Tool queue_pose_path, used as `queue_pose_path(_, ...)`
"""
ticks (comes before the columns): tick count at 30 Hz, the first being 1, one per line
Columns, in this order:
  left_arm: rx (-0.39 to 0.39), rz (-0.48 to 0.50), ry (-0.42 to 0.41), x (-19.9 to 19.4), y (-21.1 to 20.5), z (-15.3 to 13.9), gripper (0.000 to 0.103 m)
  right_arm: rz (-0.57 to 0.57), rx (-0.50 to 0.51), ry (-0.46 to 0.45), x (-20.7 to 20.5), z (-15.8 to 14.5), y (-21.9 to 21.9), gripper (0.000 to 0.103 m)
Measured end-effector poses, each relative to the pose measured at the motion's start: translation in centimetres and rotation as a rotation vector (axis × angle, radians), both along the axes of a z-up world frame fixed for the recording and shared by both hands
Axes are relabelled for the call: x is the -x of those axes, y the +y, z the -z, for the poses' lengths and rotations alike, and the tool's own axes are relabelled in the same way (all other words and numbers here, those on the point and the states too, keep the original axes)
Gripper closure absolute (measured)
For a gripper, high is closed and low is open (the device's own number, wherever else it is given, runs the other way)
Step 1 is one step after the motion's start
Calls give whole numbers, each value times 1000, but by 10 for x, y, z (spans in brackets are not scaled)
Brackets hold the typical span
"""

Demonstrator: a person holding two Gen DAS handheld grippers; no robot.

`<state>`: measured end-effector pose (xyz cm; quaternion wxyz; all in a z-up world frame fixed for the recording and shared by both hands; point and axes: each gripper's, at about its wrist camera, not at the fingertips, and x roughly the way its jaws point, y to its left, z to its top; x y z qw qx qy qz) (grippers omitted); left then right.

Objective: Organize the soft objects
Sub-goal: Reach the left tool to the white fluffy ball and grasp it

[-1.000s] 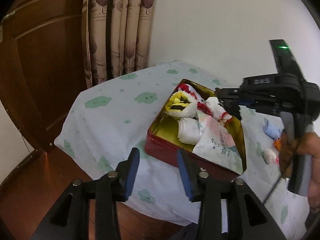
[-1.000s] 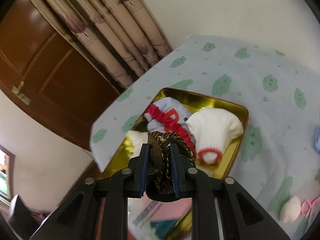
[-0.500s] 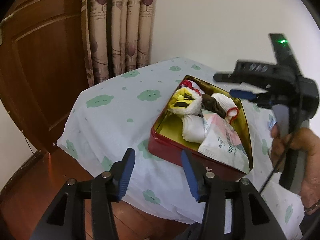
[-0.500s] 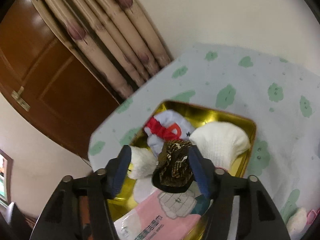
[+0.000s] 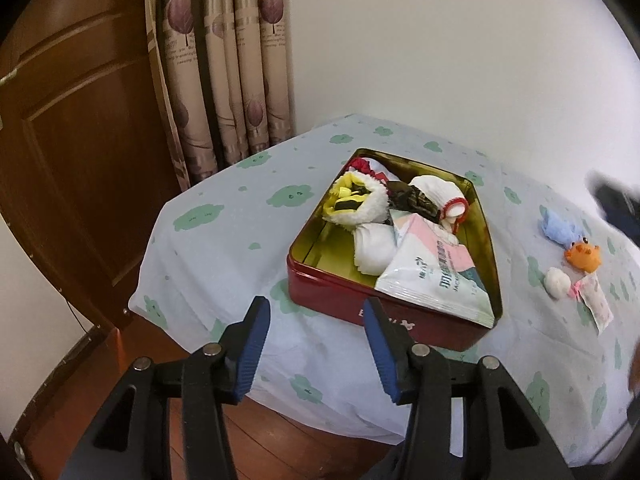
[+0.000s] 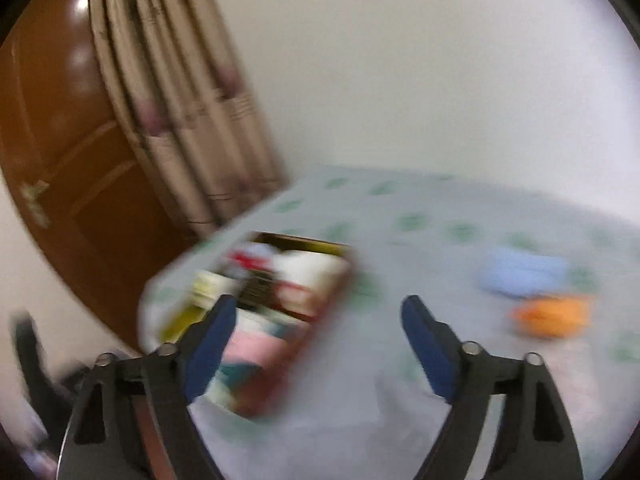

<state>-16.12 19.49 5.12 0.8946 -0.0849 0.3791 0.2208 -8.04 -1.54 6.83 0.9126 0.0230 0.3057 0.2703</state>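
A red tin [image 5: 328,292] with a gold inside sits on the cloud-print tablecloth. It holds a yellow-and-white fluffy piece [image 5: 354,204], a brown patterned piece [image 5: 416,198], a white sock with red trim [image 5: 440,196], a white roll [image 5: 374,246] and a tissue pack [image 5: 436,276]. My left gripper [image 5: 316,312] is open and empty just in front of the tin. My right gripper [image 6: 320,308] is to the right of the tin [image 6: 288,364] in a blurred view. Its jaws are opening wide with nothing between them.
Right of the tin lie a blue soft piece [image 5: 558,230], an orange plush [image 5: 584,256], a white ball [image 5: 557,282] and a small pink packet [image 5: 596,300]. A curtain [image 5: 224,80] and a wooden door [image 5: 80,140] stand behind the table's left corner.
The right gripper let go of the brown patterned piece in the tin, spread its jaws and swung away to the right. The left gripper's jaws stand a little wider.
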Motion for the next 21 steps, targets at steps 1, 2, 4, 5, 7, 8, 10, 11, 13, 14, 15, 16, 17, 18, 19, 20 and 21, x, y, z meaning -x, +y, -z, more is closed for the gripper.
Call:
queue_pose_path(1, -7, 4, 0, 0, -3, -1, 53, 42, 45, -25, 7, 4, -17, 7)
queue_pose_path(2, -16, 10, -1, 1, -6, -1, 53, 91, 104, -46, 14, 11, -37, 5)
queue_pose_path(4, -42, 22, -2, 1, -14, -3, 53, 191, 216, -42, 23, 32, -84, 5)
queue_pose_path(5, -61, 29, 1, 1, -19, -3, 53, 248, 271, -34, 27, 44, -110, 5)
queue_pose_path(7, -95, 44, 10, 0, -29, -4, 53, 333, 346, -21, 33, 62, -150, 5)
queue_pose_path(8, -110, 55, 15, -1, -35, -4, 53, 379, 385, -12, 34, 71, -169, 5)
queue_pose_path(10, -142, 76, 26, -3, -47, -5, 53, 463, 428, 17, 36, 86, -208, 5)
queue_pose_path(11, -156, 84, 29, -3, -52, -6, 53, 492, 427, 36, 36, 92, -225, 5)
queue_pose_path(13, -181, 102, 36, -4, -64, -6, 52, 560, 421, 75, 36, 104, -255, 5)
queue_pose_path(14, -188, 111, 40, -5, -70, -7, 52, 588, 416, 94, 36, 110, -265, 5)
queue_pose_path(15, -190, 122, 42, -5, -74, -6, 50, 607, 388, 132, 33, 114, -276, 5)
queue_pose_path(16, -188, 137, 46, -6, -81, -6, 48, 620, 342, 154, 31, 114, -285, 5)
queue_pose_path(17, -186, 147, 51, -7, -86, -5, 47, 630, 318, 157, 30, 113, -292, 3)
queue_pose_path(18, -185, 158, 57, -9, -91, -4, 47, 640, 297, 165, 29, 113, -297, 2)
queue_pose_path(19, -184, 170, 62, -10, -97, -3, 47, 642, 284, 187, 25, 116, -301, 2)
queue_pose_path(20, -185, 188, 67, -13, -104, -1, 47, 645, 280, 205, 23, 119, -304, 2)
queue_pose_path(21, -188, 203, 71, -15, -111, 0, 47, 652, 279, 218, 21, 121, -306, 2)
